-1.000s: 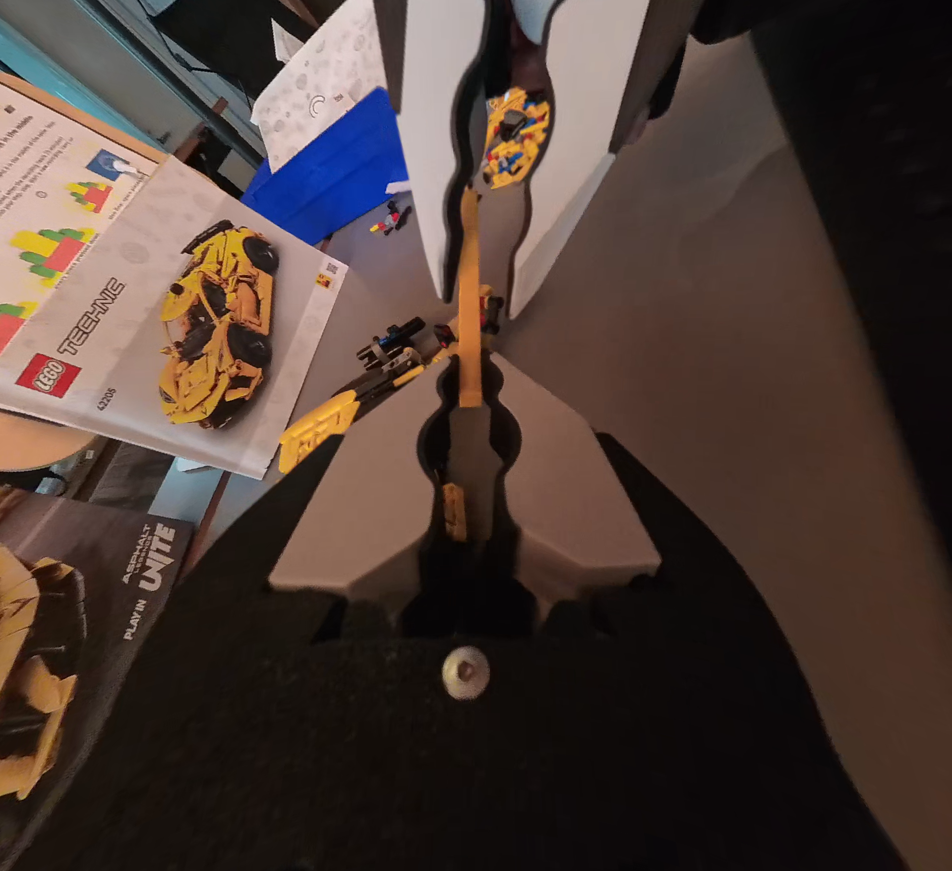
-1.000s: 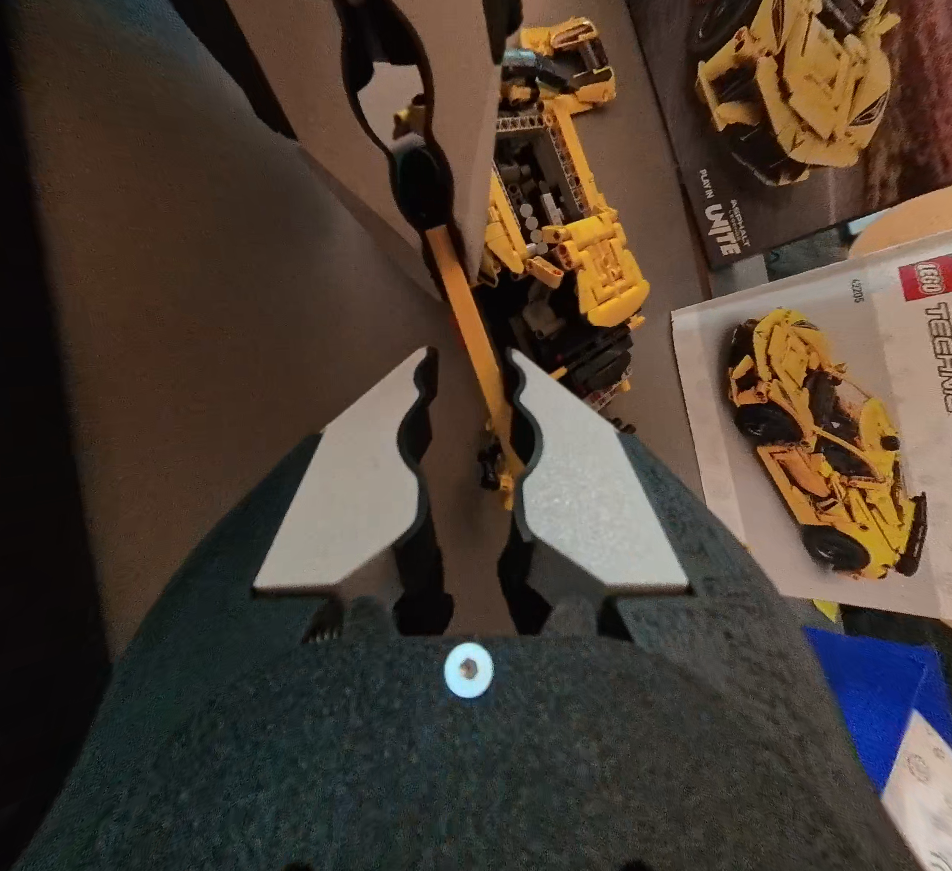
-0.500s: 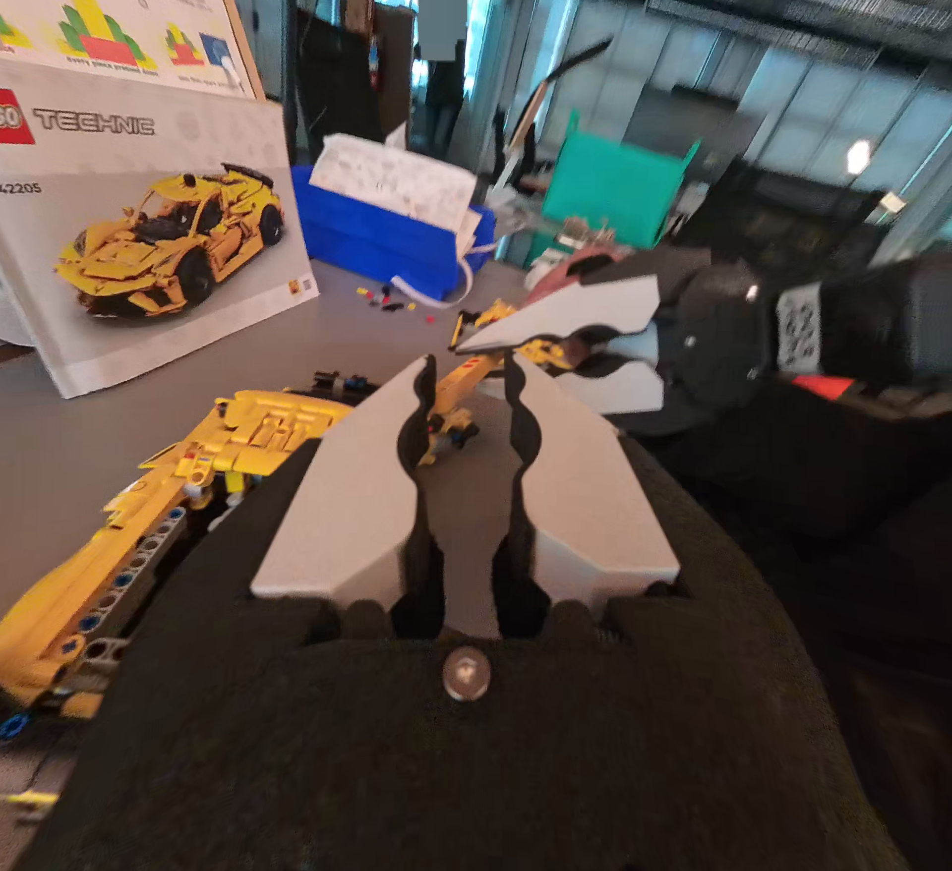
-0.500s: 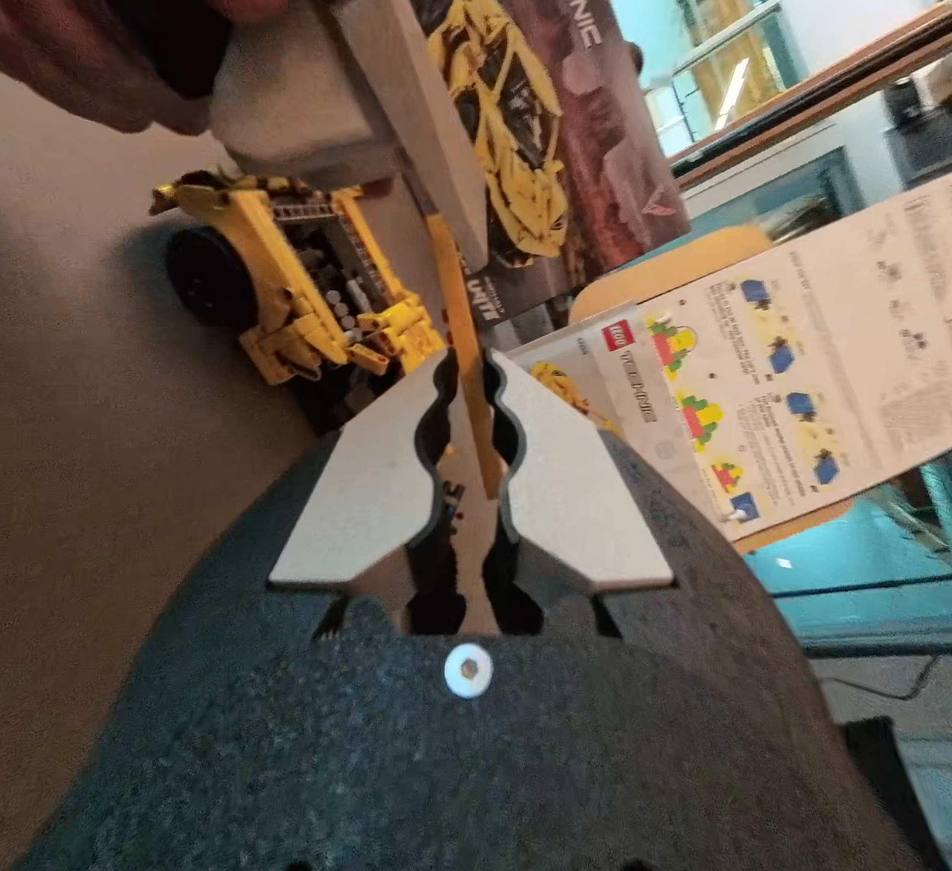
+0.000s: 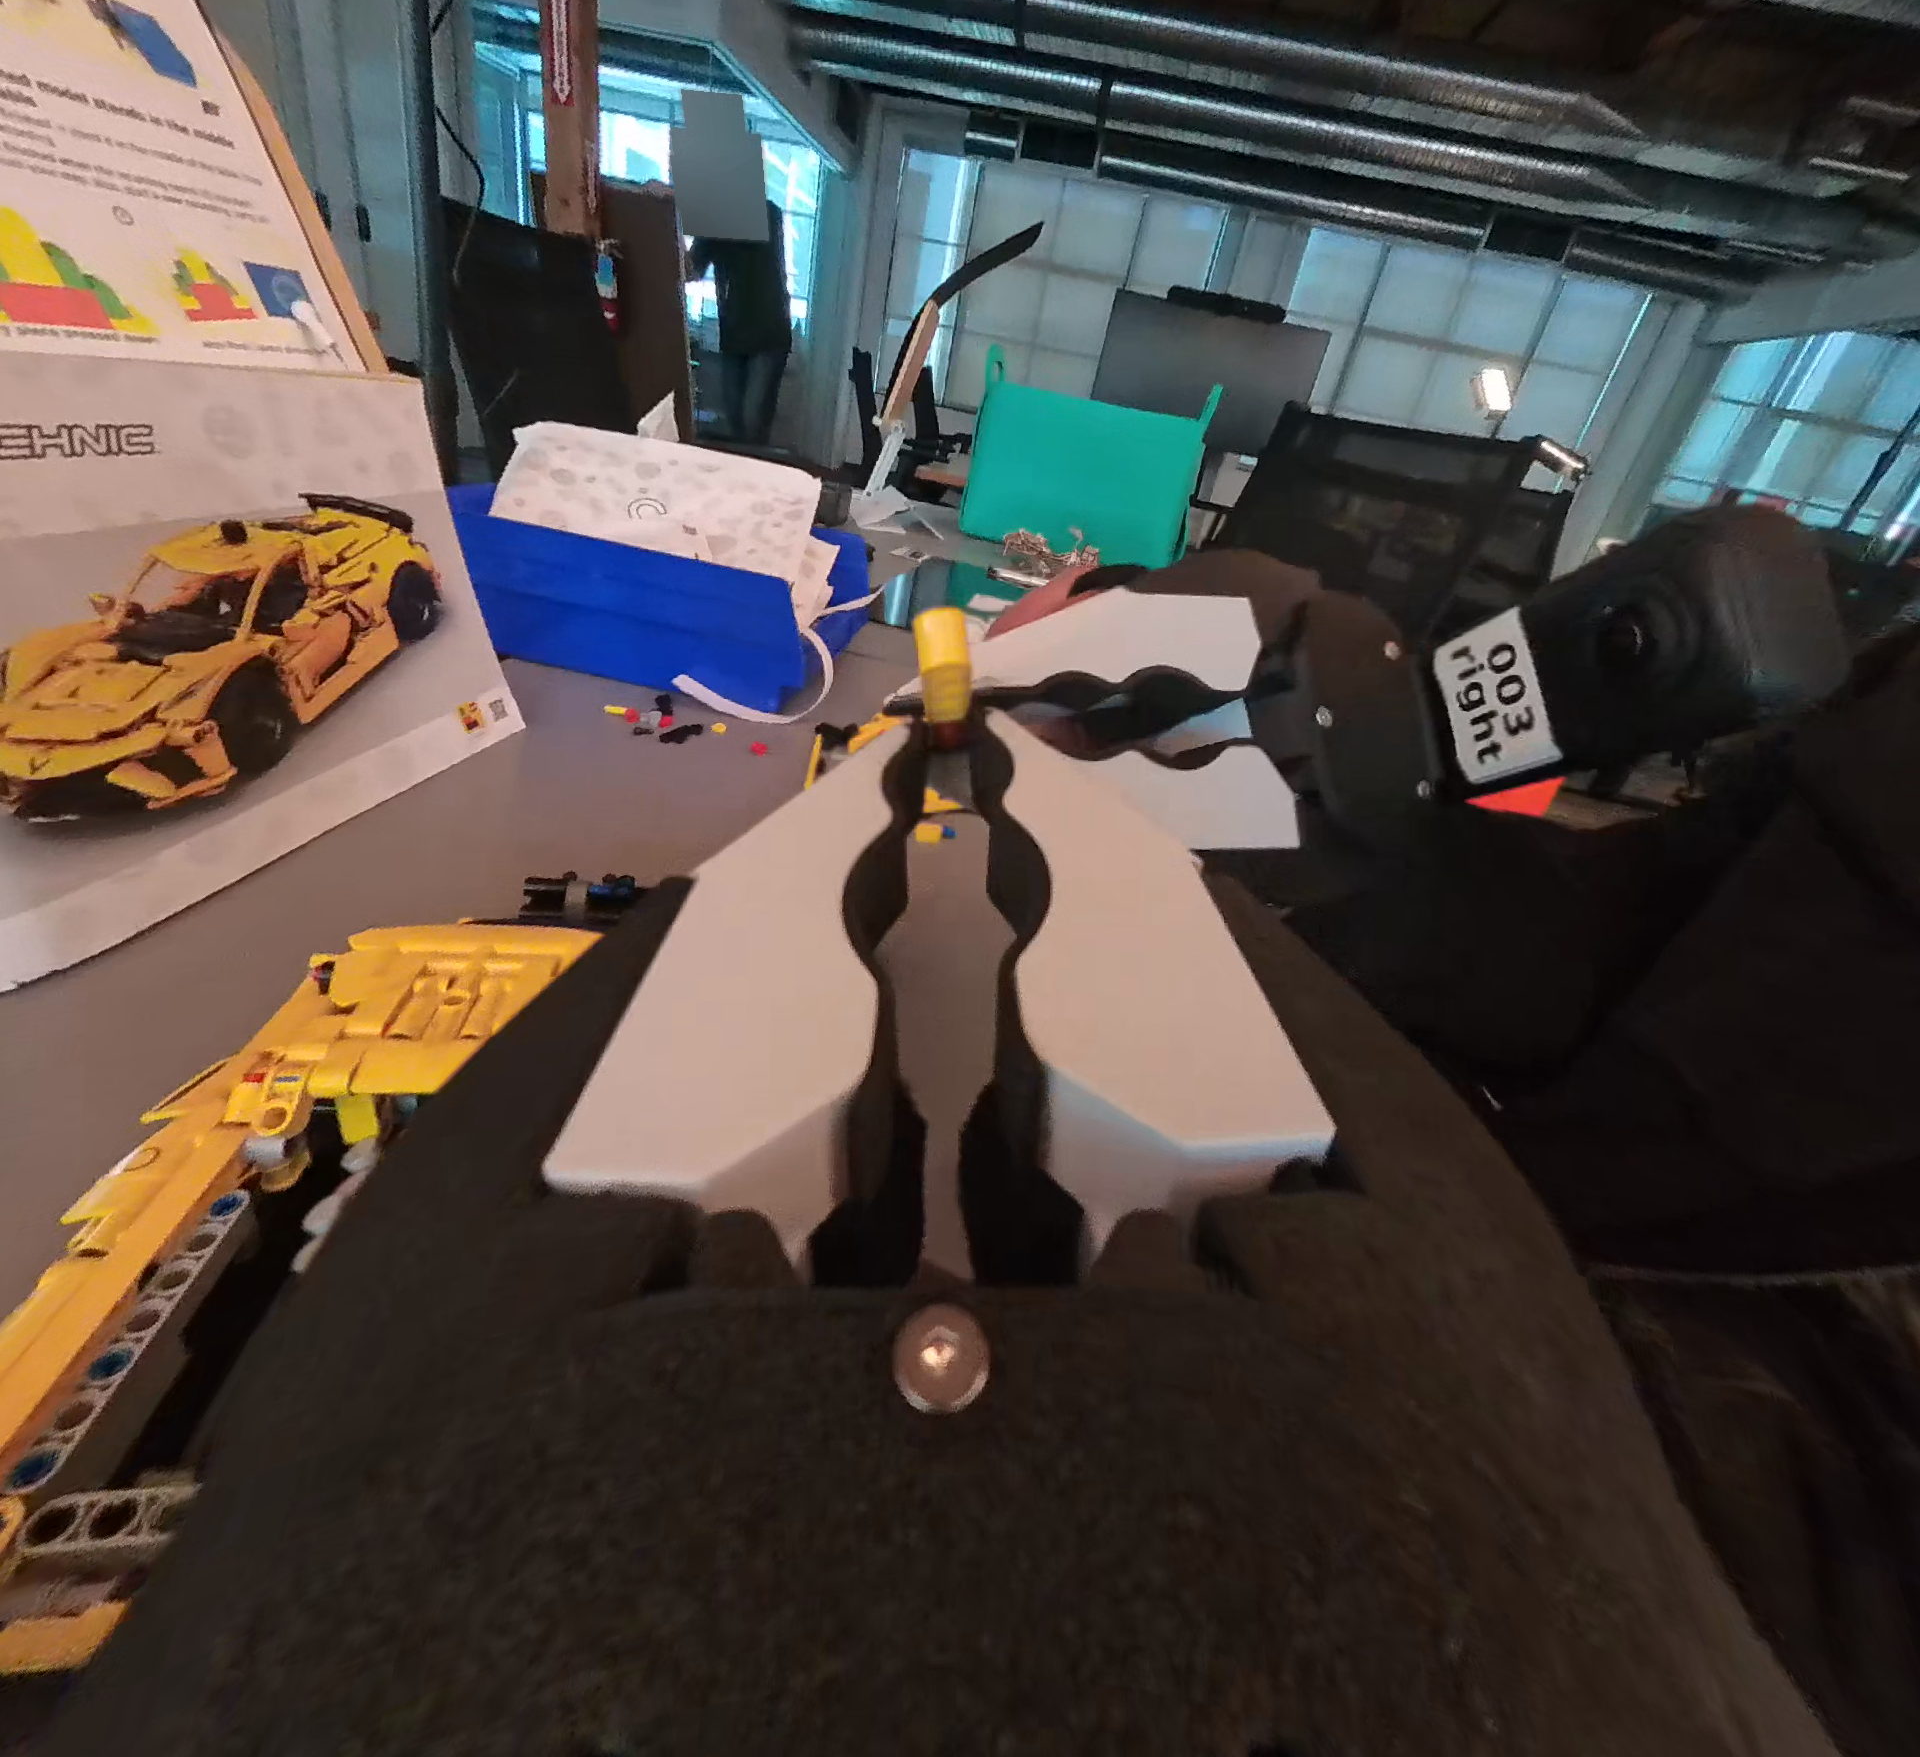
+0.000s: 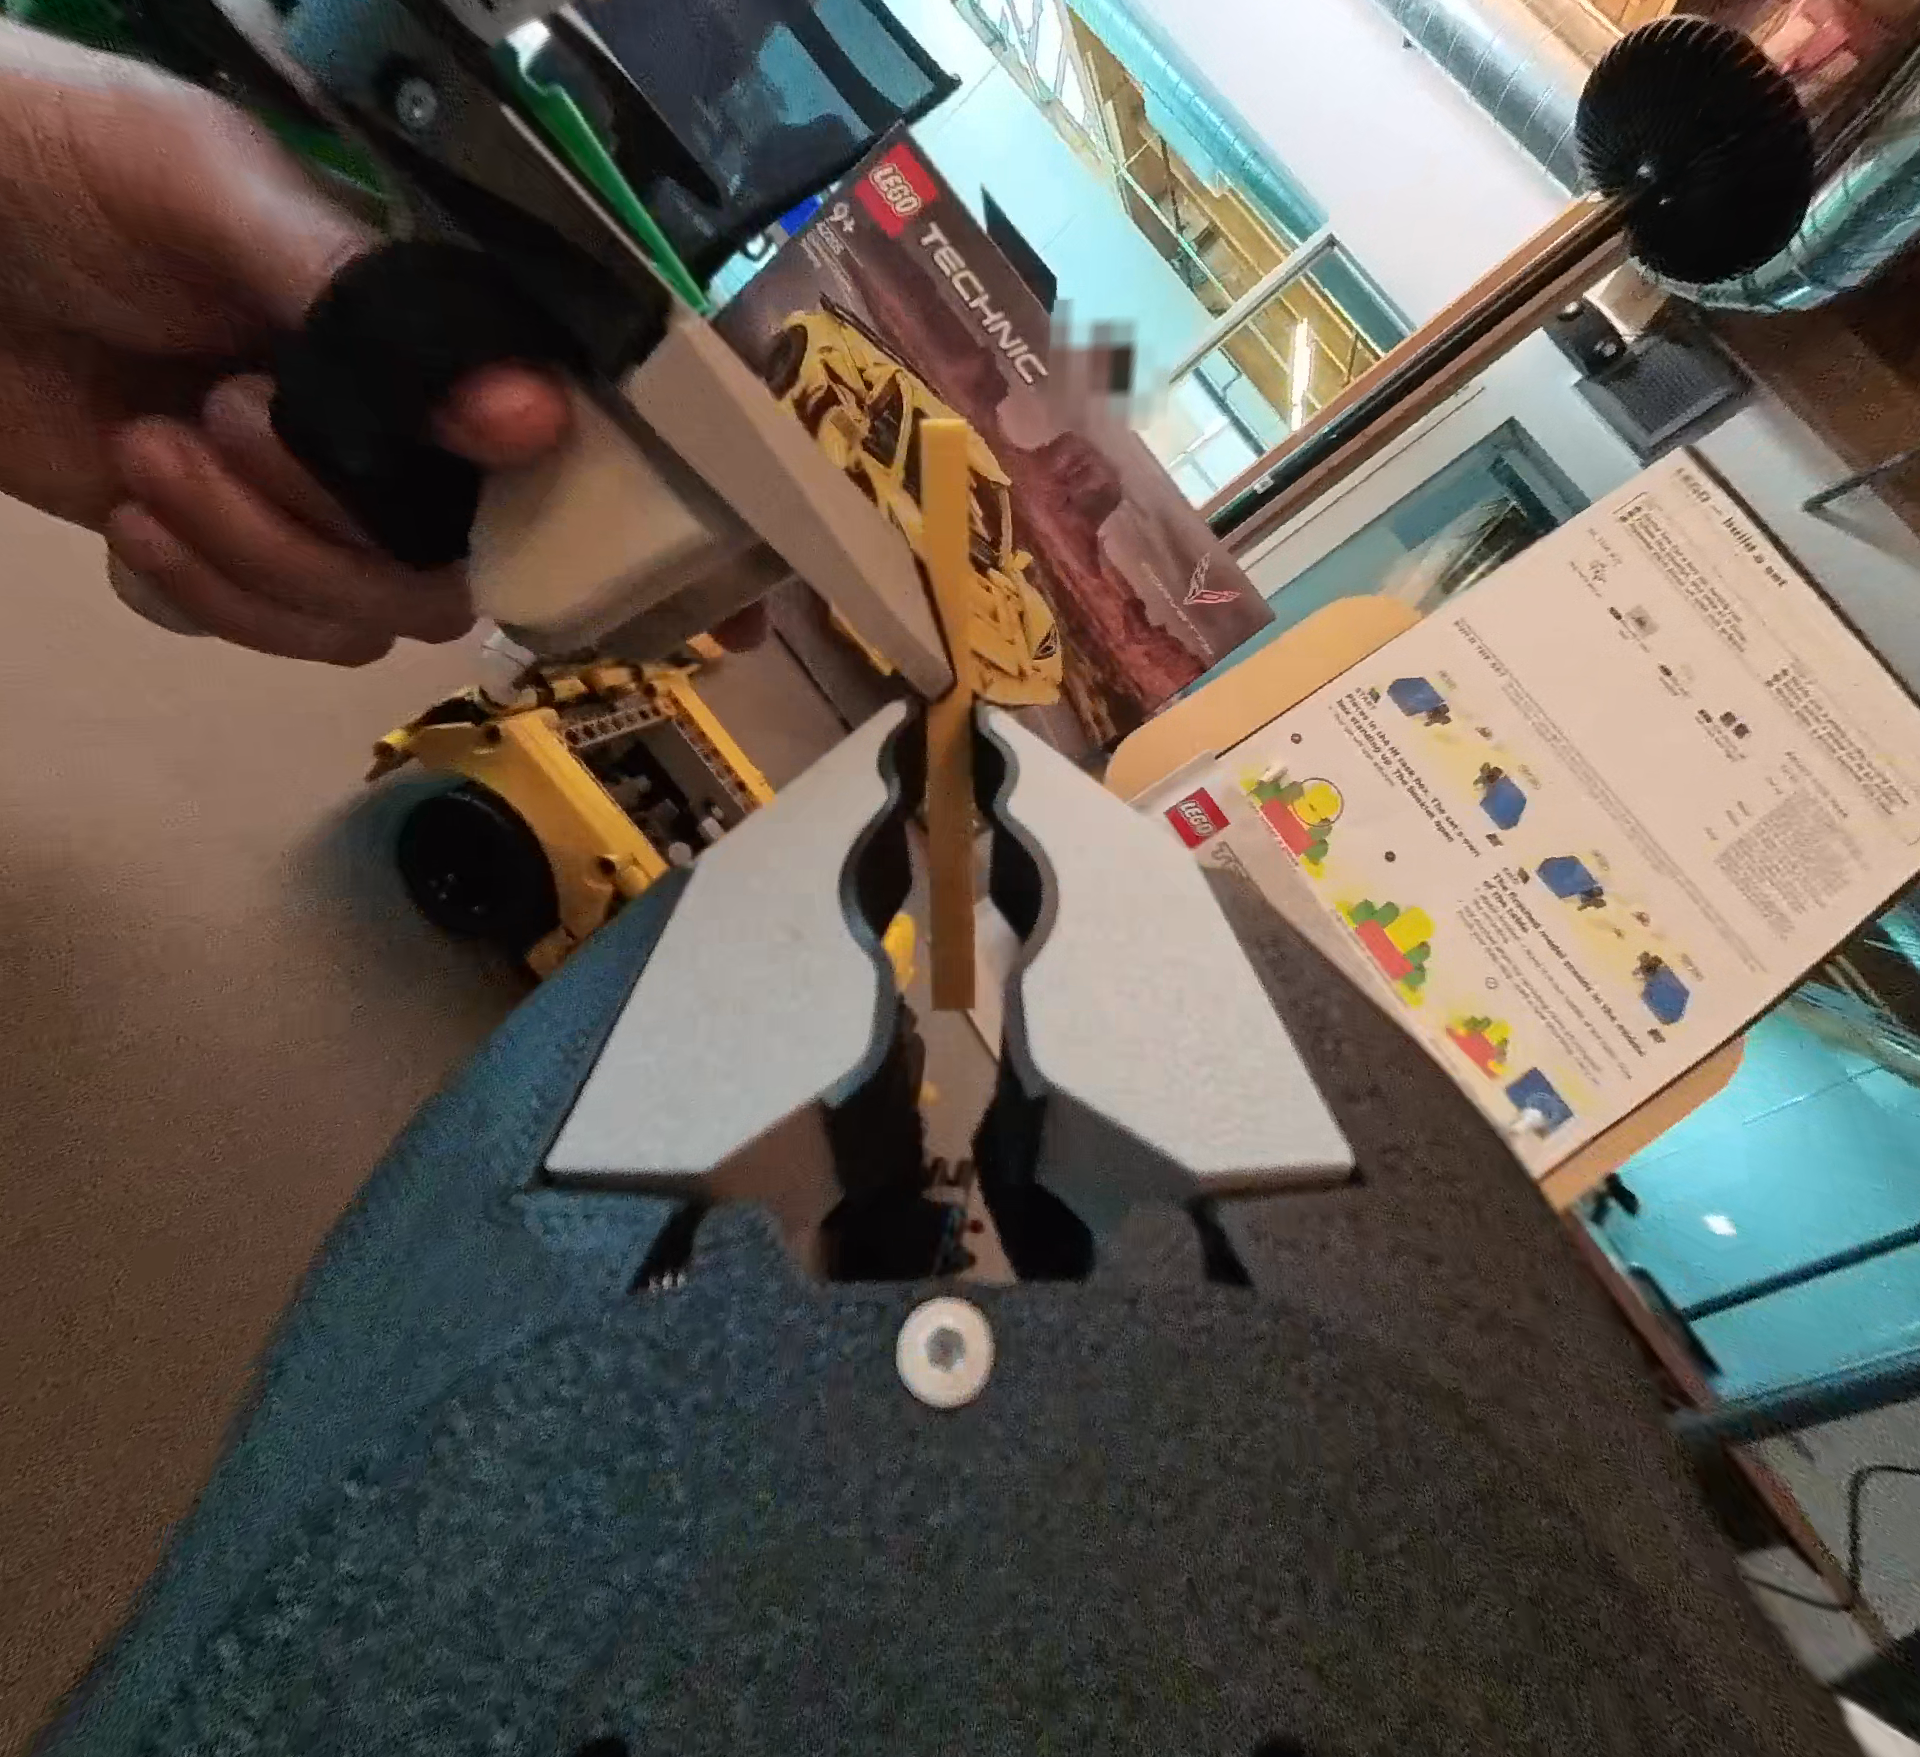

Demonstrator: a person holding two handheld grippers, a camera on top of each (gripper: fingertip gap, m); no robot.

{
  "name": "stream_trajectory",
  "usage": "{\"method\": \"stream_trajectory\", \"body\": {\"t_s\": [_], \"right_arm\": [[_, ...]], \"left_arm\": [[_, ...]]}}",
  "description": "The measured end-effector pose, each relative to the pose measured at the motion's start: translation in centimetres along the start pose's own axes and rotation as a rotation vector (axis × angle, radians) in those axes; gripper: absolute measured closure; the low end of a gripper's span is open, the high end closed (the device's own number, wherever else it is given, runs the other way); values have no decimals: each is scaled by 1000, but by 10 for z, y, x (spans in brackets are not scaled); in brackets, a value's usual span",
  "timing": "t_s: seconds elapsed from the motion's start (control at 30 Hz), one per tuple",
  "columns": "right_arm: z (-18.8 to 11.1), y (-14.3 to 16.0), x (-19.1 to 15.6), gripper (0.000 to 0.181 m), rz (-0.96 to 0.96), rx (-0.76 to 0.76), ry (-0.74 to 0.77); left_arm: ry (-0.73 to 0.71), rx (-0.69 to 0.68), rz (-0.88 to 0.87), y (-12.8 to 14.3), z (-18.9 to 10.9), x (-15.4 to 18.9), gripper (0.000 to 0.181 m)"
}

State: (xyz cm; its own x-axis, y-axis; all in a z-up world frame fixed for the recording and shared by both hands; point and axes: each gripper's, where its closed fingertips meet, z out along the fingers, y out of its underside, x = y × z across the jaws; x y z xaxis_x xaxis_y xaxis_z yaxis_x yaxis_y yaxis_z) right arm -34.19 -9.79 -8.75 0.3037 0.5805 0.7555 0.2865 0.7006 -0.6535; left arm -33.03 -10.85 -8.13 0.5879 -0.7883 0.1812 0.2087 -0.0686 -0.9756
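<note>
A long thin yellow strip (image 6: 951, 876) stands upright between both grippers. My right gripper (image 6: 943, 720) is shut on its middle. My left gripper (image 5: 943, 739) is shut on it too, and the strip's top end (image 5: 940, 663) sticks up above the tips. In the right wrist view a bare hand (image 6: 156, 357) holds the left gripper, whose finger (image 6: 790, 512) meets the strip from the upper left. In the left wrist view the right gripper's fingers (image 5: 1132, 647) come in flat from the right. A part-built yellow model car (image 5: 416, 990) sits on the grey table (image 5: 520, 803), left of the grippers; it also shows in the right wrist view (image 6: 551, 772).
A booklet with a yellow car picture (image 5: 239, 627) leans at the left, with a printed sheet on a board (image 6: 1610, 720) behind it. The car's box (image 6: 1039, 481) stands behind the model. A blue bin (image 5: 623, 606) with paper stands farther back, with small loose pieces (image 5: 665, 725) before it. My two grippers' fingertips are within a few centimetres of each other.
Both views swung up from looking down at the table to looking level across it. The strip now stands upright. The right gripper's jaws closed on it.
</note>
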Motion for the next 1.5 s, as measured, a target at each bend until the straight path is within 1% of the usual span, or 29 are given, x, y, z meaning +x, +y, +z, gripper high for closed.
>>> {"method": "stream_trajectory", "body": {"t_s": [0.13, 0.23, 0.33, 0.4, 0.5, 0.6, 0.67, 0.77, 0.9, 1.0, 1.13, 1.33, 1.43, 1.5], "right_arm": [[-3, -2, -3, 174, 9, 35, -29], [-5, 2, -6, 170, -37, -3, -71], [-8, -1, -7, 171, -73, -4, -93], [-9, 0, -8, 172, -98, -10, -97], [-7, 3, -8, 173, -93, -22, -94], [-6, 0, -9, 174, -44, -4, -92], [-6, 0, -9, 174, -36, -3, -93], [-10, -1, -10, 173, -58, 7, -128], [-17, 3, -16, 171, -161, -35, -208], [-21, 6, -17, 169, -266, -71, -216], [-21, 4, -22, 171, -314, -72, -220], [-21, 10, -30, 170, -261, -92, -280], [-25, 13, -34, 170, -182, -96, -348], [-29, 12, -35, 170, -110, -83, -389]], "left_arm": [[24, -9, 27, 1, -1, 4, 175], [-4, -27, 110, 5, 0, 4, 175], [6, -33, 145, 5, 0, 6, 175], [9, -40, 146, 7, 0, 6, 175], [10, -42, 95, 8, 2, 4, 174], [1, -28, 86, 6, 1, 2, 167], [0, -33, 103, 6, 1, 4, 174], [12, -58, 128, 8, 1, 8, 174], [22, -107, 187, 16, 2, 12, 174], [-4, -151, 243, 21, 4, 11, 174], [-27, -185, 277, 26, 3, 7, 175], [-28, -240, 334, 35, 1, 7, 175], [-22, -267, 379, 40, 2, 8, 175], [-8, -267, 376, 41, 3, 12, 175]]}}
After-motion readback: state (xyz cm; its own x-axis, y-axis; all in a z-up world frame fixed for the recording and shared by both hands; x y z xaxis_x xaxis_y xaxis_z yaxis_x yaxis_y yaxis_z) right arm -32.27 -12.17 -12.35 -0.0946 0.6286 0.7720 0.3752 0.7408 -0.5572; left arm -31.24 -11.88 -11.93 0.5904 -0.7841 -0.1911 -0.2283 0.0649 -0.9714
